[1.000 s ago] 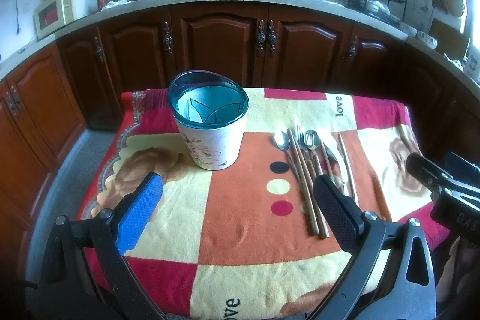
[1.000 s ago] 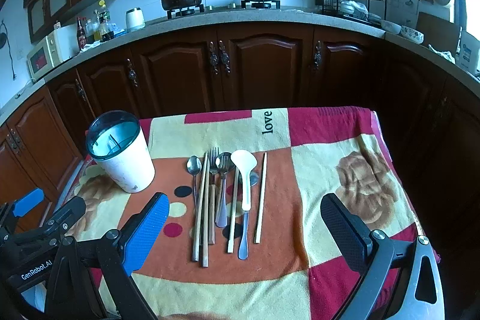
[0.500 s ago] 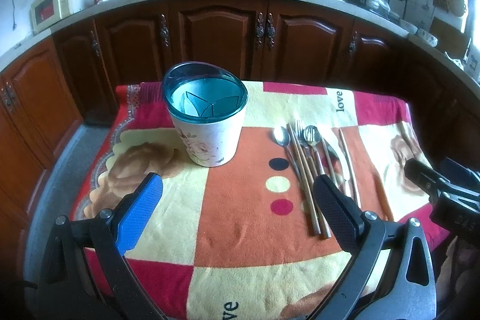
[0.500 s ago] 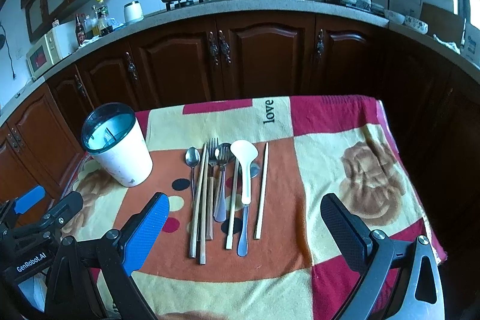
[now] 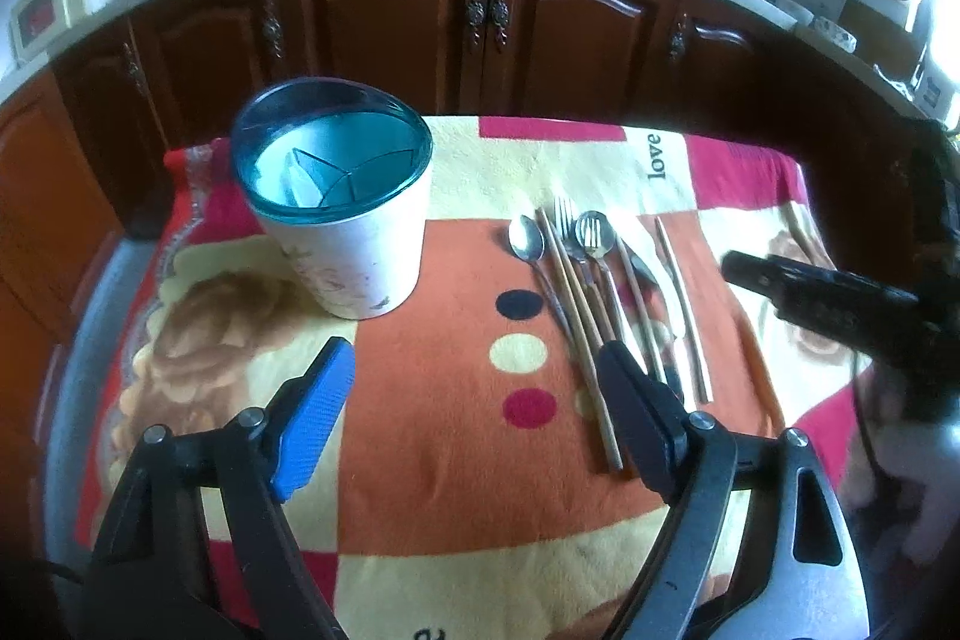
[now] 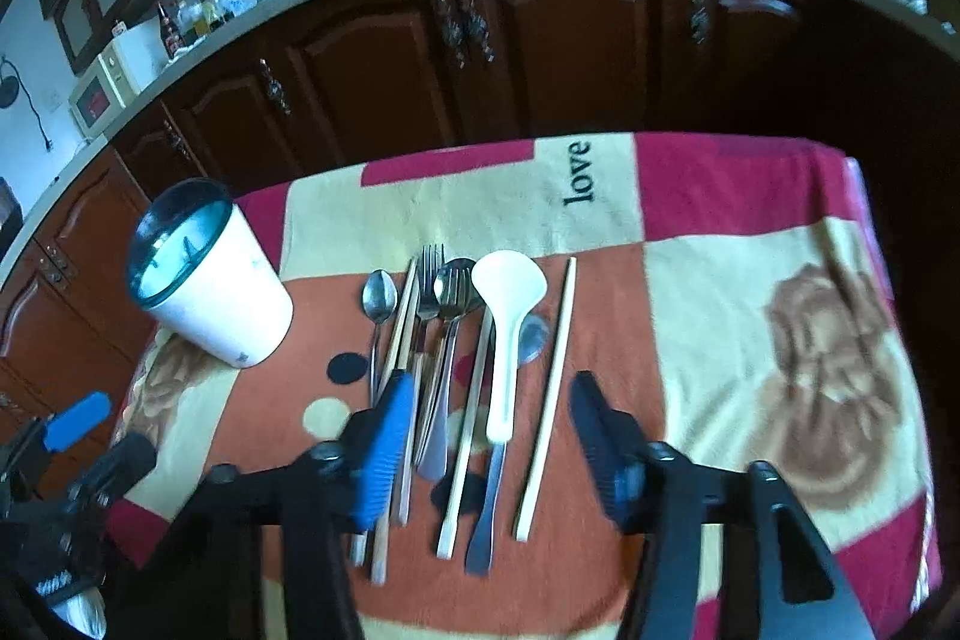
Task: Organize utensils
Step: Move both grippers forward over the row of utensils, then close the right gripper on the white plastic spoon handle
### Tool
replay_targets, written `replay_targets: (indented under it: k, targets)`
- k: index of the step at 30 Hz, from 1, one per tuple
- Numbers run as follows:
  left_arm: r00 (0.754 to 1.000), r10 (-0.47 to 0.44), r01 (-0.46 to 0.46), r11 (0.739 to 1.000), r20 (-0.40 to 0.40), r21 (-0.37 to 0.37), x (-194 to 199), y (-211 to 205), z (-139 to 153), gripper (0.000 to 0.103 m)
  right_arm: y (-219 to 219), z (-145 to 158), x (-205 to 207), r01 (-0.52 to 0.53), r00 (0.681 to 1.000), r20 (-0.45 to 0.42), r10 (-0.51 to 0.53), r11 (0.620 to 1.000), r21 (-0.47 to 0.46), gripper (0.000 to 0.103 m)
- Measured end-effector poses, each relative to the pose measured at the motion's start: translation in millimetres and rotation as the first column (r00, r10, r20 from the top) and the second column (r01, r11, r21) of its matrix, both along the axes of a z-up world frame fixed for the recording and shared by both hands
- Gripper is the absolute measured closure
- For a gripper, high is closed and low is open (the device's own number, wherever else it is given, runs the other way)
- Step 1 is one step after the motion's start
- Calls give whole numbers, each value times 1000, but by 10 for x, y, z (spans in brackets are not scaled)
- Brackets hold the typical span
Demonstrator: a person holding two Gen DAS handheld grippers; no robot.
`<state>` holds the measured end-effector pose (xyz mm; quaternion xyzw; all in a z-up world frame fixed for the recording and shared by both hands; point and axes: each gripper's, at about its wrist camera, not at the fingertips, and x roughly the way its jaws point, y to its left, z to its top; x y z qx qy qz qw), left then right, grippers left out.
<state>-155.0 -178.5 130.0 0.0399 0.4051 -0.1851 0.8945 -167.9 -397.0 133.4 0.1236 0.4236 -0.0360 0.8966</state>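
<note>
A white utensil holder [image 5: 348,226] with a teal divided rim stands on the left of the blanket-covered table; it also shows in the right wrist view [image 6: 207,289]. A row of utensils lies to its right: a spoon [image 6: 379,307], a fork [image 6: 429,292], a white ladle [image 6: 507,334] and chopsticks [image 6: 549,394]. My right gripper [image 6: 492,436] is open and hovers low over the ladle handle and the near ends of the utensils. My left gripper [image 5: 474,412] is open and empty, in front of the holder and left of the utensil row [image 5: 600,292].
The table carries a patchwork blanket [image 6: 750,292] in red, orange and cream. Dark wooden cabinets [image 5: 492,22] stand right behind the table, with a stove, pots and a microwave [image 6: 105,85] on the counter. The right gripper body shows at the right of the left wrist view [image 5: 840,310].
My right gripper has dropped and moved forward over the utensil row, its jaws narrower than before. My left gripper has moved closer to the table and holder.
</note>
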Motion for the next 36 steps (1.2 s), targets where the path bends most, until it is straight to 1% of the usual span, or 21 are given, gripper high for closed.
replay_targets:
  k: [2,9,15,18,19,21,26,30,36]
  targets:
    - [1000,-2,2,1000,-5,9,76,-54,-40,20,-63,-112,195,-19,999,-31,19,1000,24,55]
    - [1000,-14,15,999,-25,37,321,-250,-178,20,-146,-458,658,-44,993,-108,48,998,34,55]
    - [999,-35,37,998,-36,57,481,-457,-289,20,-231,-705,925,-50,984,-169,60,997,62,55]
    - [999,-37,39,997,-37,64,579,-509,-340,20,-278,-763,1000,-48,983,-170,64,994,97,55]
    - [999,-35,38,997,-39,71,618,-522,-361,20,-289,-782,1034,-49,983,-171,66,993,103,56]
    - [999,-27,30,997,-43,77,679,-528,-387,20,-300,-817,1083,-49,982,-176,68,993,107,62]
    - [999,-9,13,997,-50,79,765,-527,-423,20,-339,-818,1089,-39,984,-165,60,991,130,76]
    - [998,-20,24,997,-51,73,767,-582,-439,20,-380,-774,1043,-41,988,-141,60,991,129,80]
    - [997,-26,30,998,-78,62,809,-685,-470,20,-489,-607,895,-42,995,-88,53,991,128,81]
